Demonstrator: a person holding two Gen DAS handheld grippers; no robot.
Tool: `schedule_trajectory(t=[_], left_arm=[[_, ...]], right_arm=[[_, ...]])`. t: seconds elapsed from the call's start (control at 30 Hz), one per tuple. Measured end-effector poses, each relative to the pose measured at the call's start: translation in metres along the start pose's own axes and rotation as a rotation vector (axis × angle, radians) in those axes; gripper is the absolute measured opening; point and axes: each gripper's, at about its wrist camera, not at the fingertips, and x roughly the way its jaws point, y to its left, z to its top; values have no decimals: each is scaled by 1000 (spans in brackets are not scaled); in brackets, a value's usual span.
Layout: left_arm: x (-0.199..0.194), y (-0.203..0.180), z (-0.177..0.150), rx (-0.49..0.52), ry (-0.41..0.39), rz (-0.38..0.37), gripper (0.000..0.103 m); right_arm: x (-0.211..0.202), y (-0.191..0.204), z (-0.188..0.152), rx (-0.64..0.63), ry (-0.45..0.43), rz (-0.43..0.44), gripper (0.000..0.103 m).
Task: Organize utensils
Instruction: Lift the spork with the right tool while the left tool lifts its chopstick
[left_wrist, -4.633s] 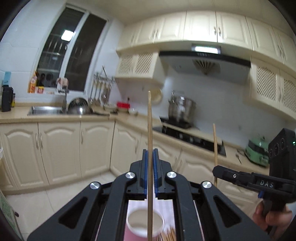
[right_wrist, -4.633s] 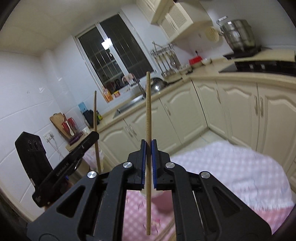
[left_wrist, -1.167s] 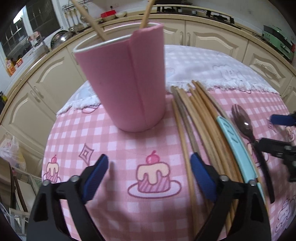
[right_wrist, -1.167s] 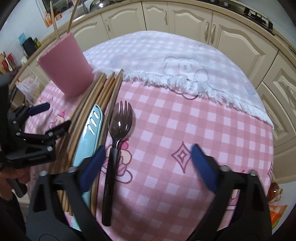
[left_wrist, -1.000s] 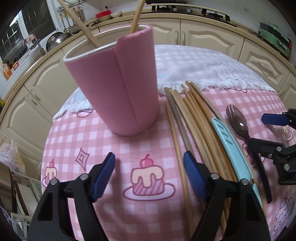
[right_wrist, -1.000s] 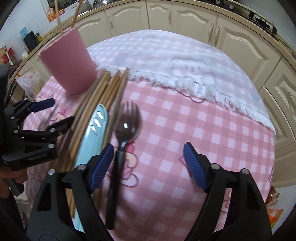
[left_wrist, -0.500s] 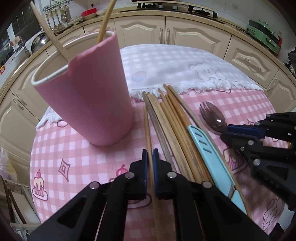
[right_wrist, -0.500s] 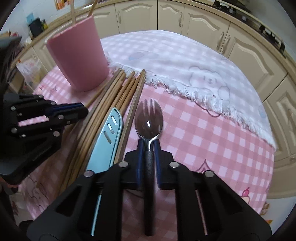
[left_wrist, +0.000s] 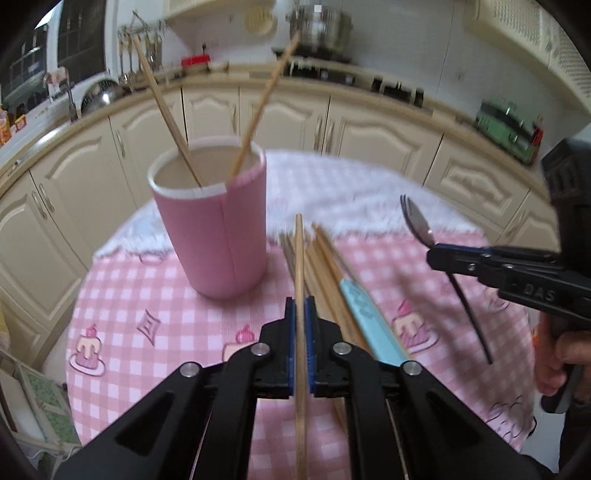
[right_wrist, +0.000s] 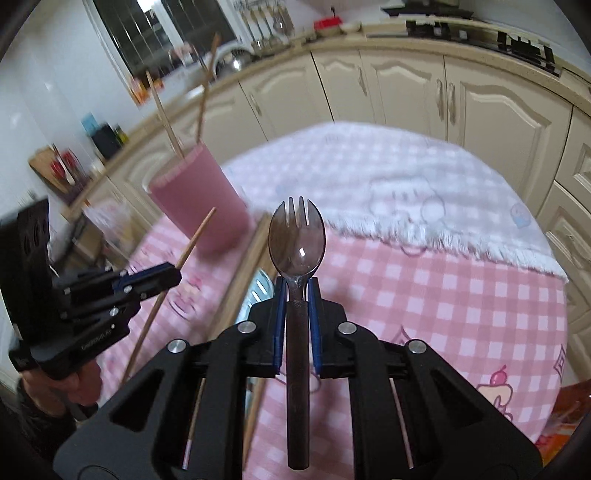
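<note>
Kitchen of cream cabinets (left_wrist: 280, 122) behind, with a round worktop (left_wrist: 155, 302) under a pink checked cloth filling the lower half of both views.

Clamped in the left claw (left_wrist: 300, 314): a single wooden chopstick (left_wrist: 299, 266), pads shut tight on its shaft, tip pointing up-frame, clear of the cloth. Seen again at lower left of the right wrist view, the same left claw (right_wrist: 151, 282) with that chopstick (right_wrist: 192, 243) slanting across it, a hand (right_wrist: 70, 387) gripping the handle beneath.

Clamped in the right claw (right_wrist: 295, 295): a dark translucent spork (right_wrist: 297, 240), blue pads closed on its neck, bowl and tines standing above them, black handle running down-frame. In the left wrist view, at right of frame, the right claw (left_wrist: 443, 258) from the side, spork (left_wrist: 417, 221) lifted off the cloth, handle hanging below, fingers (left_wrist: 554, 365) at the far right edge.

Left of centre in the left wrist view: pink cup (left_wrist: 214, 229) upright on the cloth, open mouth visible, two chopsticks (left_wrist: 166, 107) leaning out of it. Interior hidden in the right wrist view, where only the blurred cup (right_wrist: 199, 199) side shows at upper left.

Just right of the cup, a bundle of loose chopsticks (left_wrist: 328, 266) flat on the cloth, with a light blue utensil (left_wrist: 373, 325) alongside, only partly seen behind the claw in the right view.
</note>
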Motion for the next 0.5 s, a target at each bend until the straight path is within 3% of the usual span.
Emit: schedule_trajectory(t=[0.23, 0.5], left_arm=[[-56, 13, 13, -64, -267, -30, 4], [-104, 47, 67, -167, -535, 6, 4]], right_arm=[[-22, 6, 18, 32, -143, 95, 12], [-34, 50, 68, -24, -324, 182, 12]])
